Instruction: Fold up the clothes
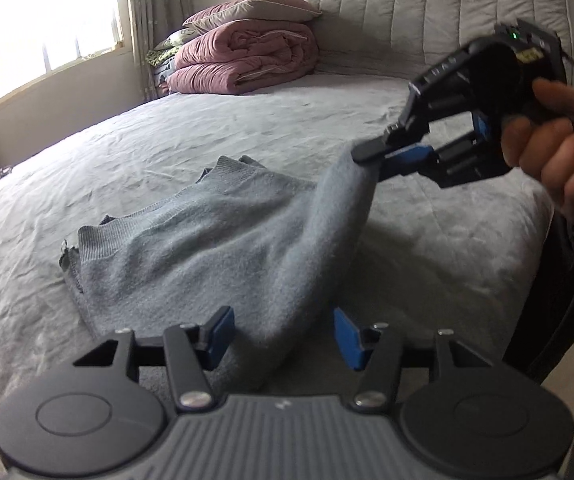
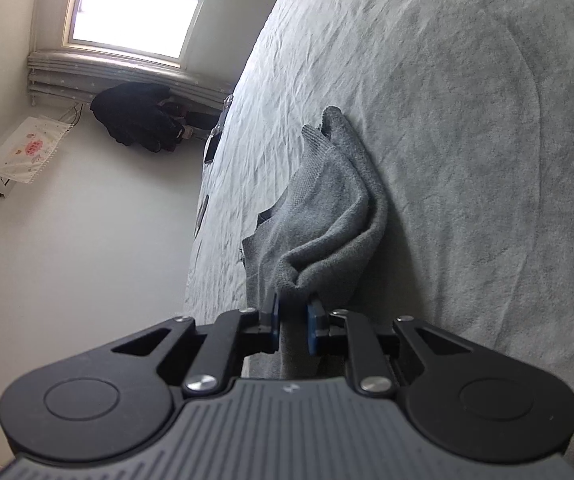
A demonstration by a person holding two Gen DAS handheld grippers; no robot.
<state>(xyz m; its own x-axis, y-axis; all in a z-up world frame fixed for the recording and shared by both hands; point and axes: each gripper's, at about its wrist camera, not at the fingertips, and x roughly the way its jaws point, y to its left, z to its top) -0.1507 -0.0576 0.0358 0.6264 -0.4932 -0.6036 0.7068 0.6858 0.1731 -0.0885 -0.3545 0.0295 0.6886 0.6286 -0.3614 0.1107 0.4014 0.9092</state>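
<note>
Grey sweater (image 1: 207, 248) lies near the bed's (image 1: 87, 152) front edge, one fold lifted by the right gripper (image 1: 367, 152), clamped on it. Left gripper (image 1: 283, 334) gapes, fabric between but untouched. Only the left view shows pink quilts (image 1: 247, 56); the right view alone shows dark clothing (image 2: 139, 116) under the window.

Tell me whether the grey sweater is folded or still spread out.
Neither flat nor neatly folded: the grey sweater lies bunched on the bed, one part lifted by the right gripper, which is shut on it.
</note>
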